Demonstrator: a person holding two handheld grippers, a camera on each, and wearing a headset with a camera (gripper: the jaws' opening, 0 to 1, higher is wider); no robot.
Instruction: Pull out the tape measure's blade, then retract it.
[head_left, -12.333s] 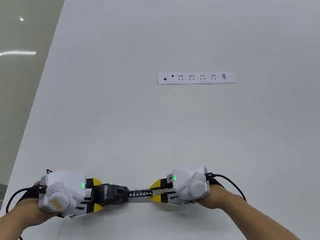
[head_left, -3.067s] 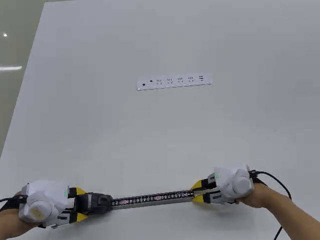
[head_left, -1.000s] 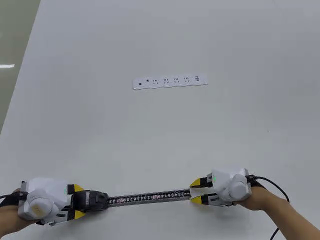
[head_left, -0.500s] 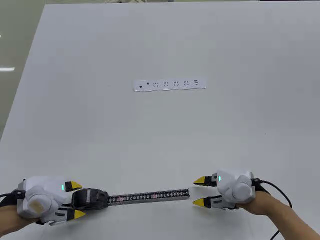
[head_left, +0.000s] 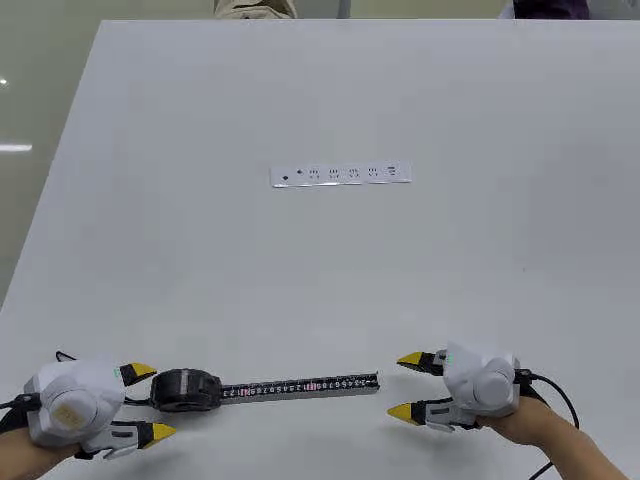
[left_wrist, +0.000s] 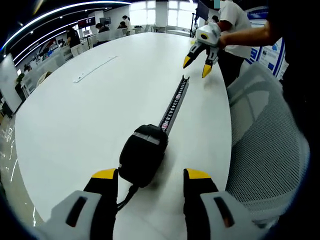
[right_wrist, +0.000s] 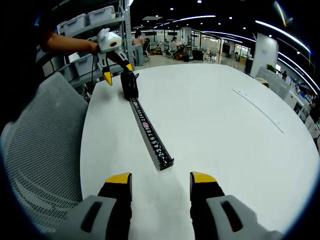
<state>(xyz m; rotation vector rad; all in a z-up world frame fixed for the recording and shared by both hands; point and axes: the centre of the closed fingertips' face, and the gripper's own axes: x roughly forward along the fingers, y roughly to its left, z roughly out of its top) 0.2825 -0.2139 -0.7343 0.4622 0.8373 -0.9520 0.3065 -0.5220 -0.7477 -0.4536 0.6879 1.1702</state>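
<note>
Extension appears complete: the black rounded tape measure (head_left: 186, 390) lies near the white bench (head_left: 300, 260) edge, its dark numbered blade (head_left: 300, 385) extended rightward, between the left hand-held gripper (head_left: 162, 401) and right hand-held gripper (head_left: 397, 385), both wide open; retraction remains.

Blk tape case (head_left: 184, 389), blk blade (head_left: 300, 386) w/ white nos., yellow-tipped white left gripper (head_left: 160, 401), right gripper (head_left: 398, 385).
</note>
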